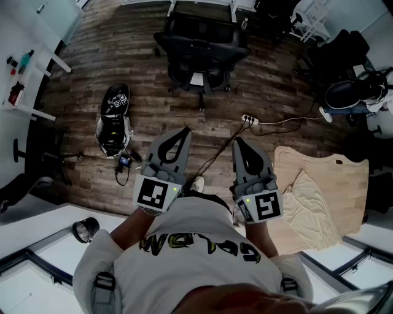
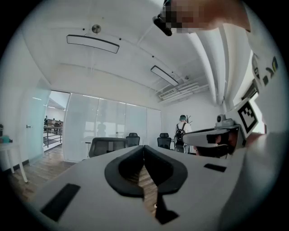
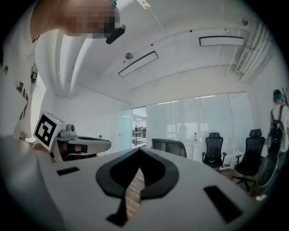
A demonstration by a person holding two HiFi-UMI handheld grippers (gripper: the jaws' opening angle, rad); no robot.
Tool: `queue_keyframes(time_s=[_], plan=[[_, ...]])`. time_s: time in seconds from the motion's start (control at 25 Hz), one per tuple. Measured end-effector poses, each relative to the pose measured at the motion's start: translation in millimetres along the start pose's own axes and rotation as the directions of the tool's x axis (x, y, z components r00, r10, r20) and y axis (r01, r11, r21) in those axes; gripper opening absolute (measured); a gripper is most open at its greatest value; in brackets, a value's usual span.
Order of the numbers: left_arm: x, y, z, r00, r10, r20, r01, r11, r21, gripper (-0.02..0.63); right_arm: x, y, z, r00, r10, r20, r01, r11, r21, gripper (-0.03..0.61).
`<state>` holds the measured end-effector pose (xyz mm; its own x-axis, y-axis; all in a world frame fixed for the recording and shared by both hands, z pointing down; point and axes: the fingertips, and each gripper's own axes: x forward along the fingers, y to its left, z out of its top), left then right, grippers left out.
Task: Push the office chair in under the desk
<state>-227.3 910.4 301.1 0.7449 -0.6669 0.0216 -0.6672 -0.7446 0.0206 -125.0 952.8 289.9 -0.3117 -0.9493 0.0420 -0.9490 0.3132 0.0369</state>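
Note:
The black office chair (image 1: pixel 199 46) stands on the wood floor at the top middle of the head view, well ahead of both grippers. Only white desk legs (image 1: pixel 235 5) show behind it at the frame's top edge. My left gripper (image 1: pixel 184 132) and right gripper (image 1: pixel 238 142) are held side by side in front of my body, pointing level toward the chair. Both are shut with nothing between their jaws. In the left gripper view the chair's backrest (image 2: pixel 107 145) shows just over the left gripper (image 2: pixel 144 146). The right gripper view has the chair (image 3: pixel 169 146) beyond the right gripper (image 3: pixel 139 149).
A black and white bag (image 1: pixel 115 119) lies on the floor to the left. A power strip (image 1: pixel 249 119) with cables lies between me and the chair. To the right are a wooden board (image 1: pixel 344 178) bearing a cloth (image 1: pixel 307 199), further chairs (image 3: pixel 212 146) and a person with a backpack (image 2: pixel 181 131).

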Motion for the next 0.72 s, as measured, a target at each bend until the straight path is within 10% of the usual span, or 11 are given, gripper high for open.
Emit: queue_keyframes(time_s=[0.72], plan=[[42.6, -8.6, -8.5, 1.0, 0.029, -0.009, -0.029, 1.0, 0.007, 0.011, 6.3, -43.7, -8.6, 0.999, 0.04, 0.011, -0.04, 0.999, 0.009, 0.011]])
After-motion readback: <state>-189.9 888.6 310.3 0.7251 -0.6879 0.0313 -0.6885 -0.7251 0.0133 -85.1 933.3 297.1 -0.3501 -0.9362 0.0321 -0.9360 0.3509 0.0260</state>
